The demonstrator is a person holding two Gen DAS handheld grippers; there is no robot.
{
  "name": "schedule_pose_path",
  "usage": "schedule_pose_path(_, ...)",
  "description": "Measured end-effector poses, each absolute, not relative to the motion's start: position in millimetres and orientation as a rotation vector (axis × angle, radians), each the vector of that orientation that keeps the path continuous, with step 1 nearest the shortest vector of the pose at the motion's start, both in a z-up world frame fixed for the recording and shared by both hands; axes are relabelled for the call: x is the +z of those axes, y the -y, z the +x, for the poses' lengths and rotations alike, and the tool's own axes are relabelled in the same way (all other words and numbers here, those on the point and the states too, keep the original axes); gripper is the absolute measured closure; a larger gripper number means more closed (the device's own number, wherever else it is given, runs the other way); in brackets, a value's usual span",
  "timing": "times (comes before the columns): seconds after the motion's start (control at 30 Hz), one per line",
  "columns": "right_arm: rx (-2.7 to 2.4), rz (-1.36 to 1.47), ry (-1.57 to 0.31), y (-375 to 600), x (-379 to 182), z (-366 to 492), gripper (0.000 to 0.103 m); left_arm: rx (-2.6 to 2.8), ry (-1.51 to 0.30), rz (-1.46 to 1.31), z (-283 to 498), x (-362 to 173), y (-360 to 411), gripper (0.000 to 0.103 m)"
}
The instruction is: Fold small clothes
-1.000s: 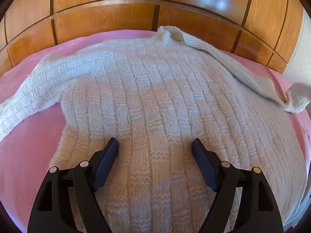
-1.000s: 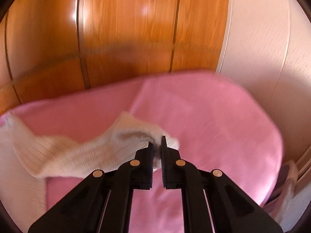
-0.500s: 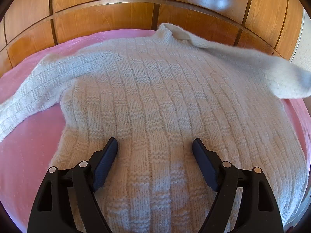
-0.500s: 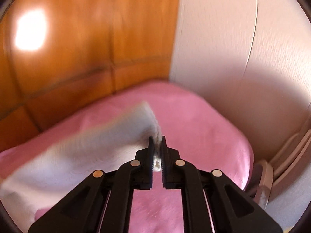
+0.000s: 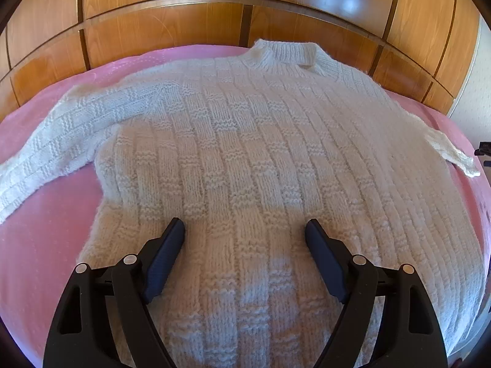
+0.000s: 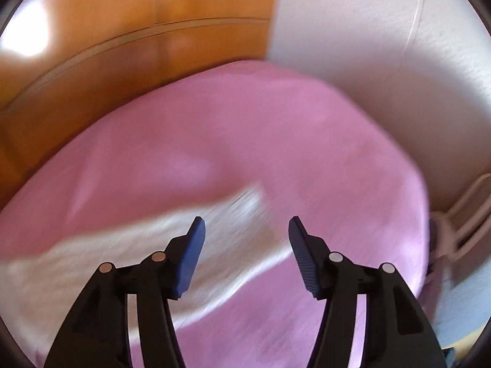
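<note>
1. Our right gripper (image 6: pixel 245 233) had the cuff pinched a second ago; its jaws are now opening and the pads no longer press on anything. The sleeve (image 6: pixel 190 230) lies blurred below and between them, on the pink cover (image 6: pixel 276 141).

2. From the left wrist view, the sweater (image 5: pixel 260 159) lies flat, front up, collar (image 5: pixel 285 52) towards the wooden panels (image 5: pixel 184 21). The right sleeve, which was lifted in the air half a second ago, has come down along the body's right edge, with only its cuff (image 5: pixel 457 156) poking out onto the cover.

3. Our left gripper (image 5: pixel 245 233) has not shifted: jaws wide, hovering over the lower body of the sweater, gripping nothing. We cannot tell whether the fingertips touch the knit.

4. The left sleeve (image 5: pixel 55 141) is unchanged, spread out to the side across the cover.

5. We judge that the right sleeve is merely laid out, not folded in; the body itself is not yet folded. The folding proper seems only about to start, probably with a sleeve brought across the chest.
</note>
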State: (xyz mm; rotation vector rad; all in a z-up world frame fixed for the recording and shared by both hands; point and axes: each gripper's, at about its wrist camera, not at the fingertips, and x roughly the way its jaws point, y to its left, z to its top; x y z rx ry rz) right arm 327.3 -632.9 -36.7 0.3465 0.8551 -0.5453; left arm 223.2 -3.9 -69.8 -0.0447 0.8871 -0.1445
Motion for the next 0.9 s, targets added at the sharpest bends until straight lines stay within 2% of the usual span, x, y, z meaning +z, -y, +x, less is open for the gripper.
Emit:
schedule_pose_path(0.2,-0.073,0.317,-0.919,507,-45,284,0.044,-0.15,-0.845,-0.145,199,-35,-27,0.023)
schedule_pose_path(0.37,0.242,0.328,-0.999,409,-62,237,0.044,-0.082,-0.807,-0.277,152,-4,-108,0.024)
schedule_pose_path(0.5,0.323,0.277,-1.065,365,-81,209,0.042,-0.083,-0.837,-0.429,110,-12,-166,0.028)
schedule_pose_path(0.57,0.329,0.269,-1.064,362,-84,203,0.042,-0.127,-0.865,-0.485,91,-21,-176,0.035)
schedule_pose_path(0.63,0.362,0.31,-1.082,359,-84,190,0.043,-0.199,-0.9,-0.545,77,-33,-177,0.038)
schedule_pose_path(0.77,0.404,0.285,-1.113,354,-87,164,0.043,-0.321,-0.938,-0.619,58,-58,-158,0.038)
schedule_pose_path(0.83,0.431,0.28,-1.128,351,-85,154,0.048,-0.362,-0.94,-0.664,55,-67,-150,0.038)
schedule_pose_path(0.87,0.438,0.26,-1.132,347,-85,150,0.052,-0.375,-0.939,-0.669,56,-68,-146,0.043)
schedule_pose_path(0.9,0.432,0.219,-1.135,340,-85,146,0.064,-0.404,-0.947,-0.658,57,-68,-139,0.056)
